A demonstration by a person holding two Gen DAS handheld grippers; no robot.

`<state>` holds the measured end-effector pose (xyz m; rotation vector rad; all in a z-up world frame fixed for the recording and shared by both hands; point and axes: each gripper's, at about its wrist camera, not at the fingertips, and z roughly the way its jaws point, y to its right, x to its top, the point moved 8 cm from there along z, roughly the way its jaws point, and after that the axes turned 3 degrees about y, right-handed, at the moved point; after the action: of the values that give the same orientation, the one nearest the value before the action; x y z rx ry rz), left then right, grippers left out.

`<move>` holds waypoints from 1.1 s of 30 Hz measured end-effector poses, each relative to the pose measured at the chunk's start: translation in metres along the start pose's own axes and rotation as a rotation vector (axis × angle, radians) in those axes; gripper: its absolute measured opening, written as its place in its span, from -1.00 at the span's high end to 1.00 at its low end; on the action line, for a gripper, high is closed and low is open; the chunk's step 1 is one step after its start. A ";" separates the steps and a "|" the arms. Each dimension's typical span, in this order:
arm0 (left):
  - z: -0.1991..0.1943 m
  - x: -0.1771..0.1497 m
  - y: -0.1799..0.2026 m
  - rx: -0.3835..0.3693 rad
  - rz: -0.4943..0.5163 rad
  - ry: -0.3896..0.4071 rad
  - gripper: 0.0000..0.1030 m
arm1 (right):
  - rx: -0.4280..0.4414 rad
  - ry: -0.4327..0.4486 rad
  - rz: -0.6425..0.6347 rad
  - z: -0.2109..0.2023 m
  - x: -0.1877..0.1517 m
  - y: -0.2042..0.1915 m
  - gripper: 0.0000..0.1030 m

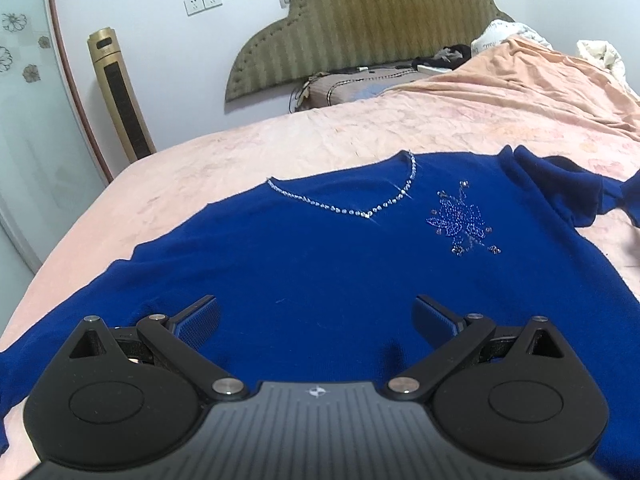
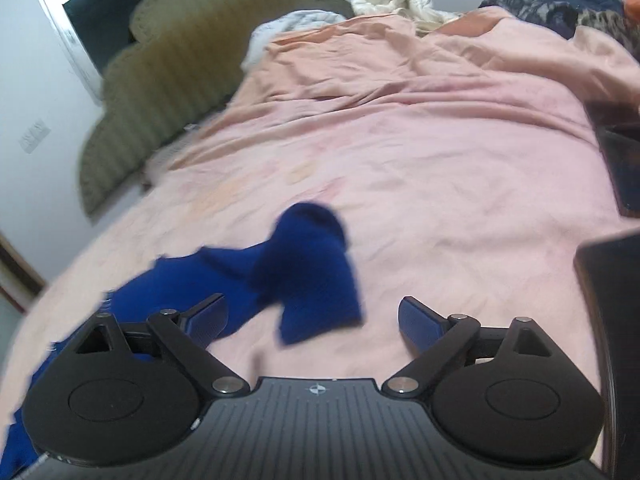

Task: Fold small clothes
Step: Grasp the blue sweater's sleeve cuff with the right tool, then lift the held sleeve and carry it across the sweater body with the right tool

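Observation:
A royal-blue sweater (image 1: 320, 264) with a rhinestone V-neckline and a beaded flower on the chest lies face up on the pink bed (image 1: 304, 136). My left gripper (image 1: 316, 316) hovers over its lower body, open, with nothing between its blue pads. In the right wrist view, one crumpled sleeve (image 2: 308, 272) of the sweater lies folded on itself on the sheet. My right gripper (image 2: 312, 316) is just in front of that sleeve's cuff end, open wide; the cuff edge lies between the fingers without being pinched. This view is motion-blurred.
An olive padded headboard (image 1: 360, 32) and pillows stand at the bed's far end. A rumpled pink quilt (image 2: 420, 80) with white and dark clothes fills the far right. A gold tower fan (image 1: 120, 96) stands by the wall at left. A dark object (image 2: 608, 320) lies at the right edge.

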<state>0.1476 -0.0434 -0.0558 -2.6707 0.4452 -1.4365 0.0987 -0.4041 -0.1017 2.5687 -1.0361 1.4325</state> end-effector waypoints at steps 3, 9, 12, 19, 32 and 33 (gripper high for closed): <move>0.003 -0.001 -0.002 0.005 0.000 -0.005 -1.00 | -0.038 -0.005 -0.198 0.025 0.003 -0.019 -0.76; 0.006 -0.003 -0.011 0.024 -0.009 -0.020 -1.00 | 0.005 -0.065 -0.056 0.041 0.031 -0.003 0.73; 0.011 -0.005 -0.014 0.031 -0.015 -0.037 -1.00 | 0.044 -0.042 0.030 0.034 0.063 0.015 0.77; 0.017 -0.011 -0.010 0.028 -0.022 -0.077 -1.00 | 0.130 0.001 0.377 0.031 0.145 0.083 0.77; 0.010 -0.004 -0.004 0.067 0.024 -0.065 -1.00 | 0.182 0.103 0.926 0.088 0.170 0.188 -0.62; 0.010 -0.004 -0.003 0.070 0.031 -0.063 -1.00 | 0.156 0.100 0.818 0.085 0.174 0.181 -0.62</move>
<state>0.1547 -0.0405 -0.0637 -2.6335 0.4212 -1.3299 0.1230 -0.6659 -0.0696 2.1978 -2.1843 1.7961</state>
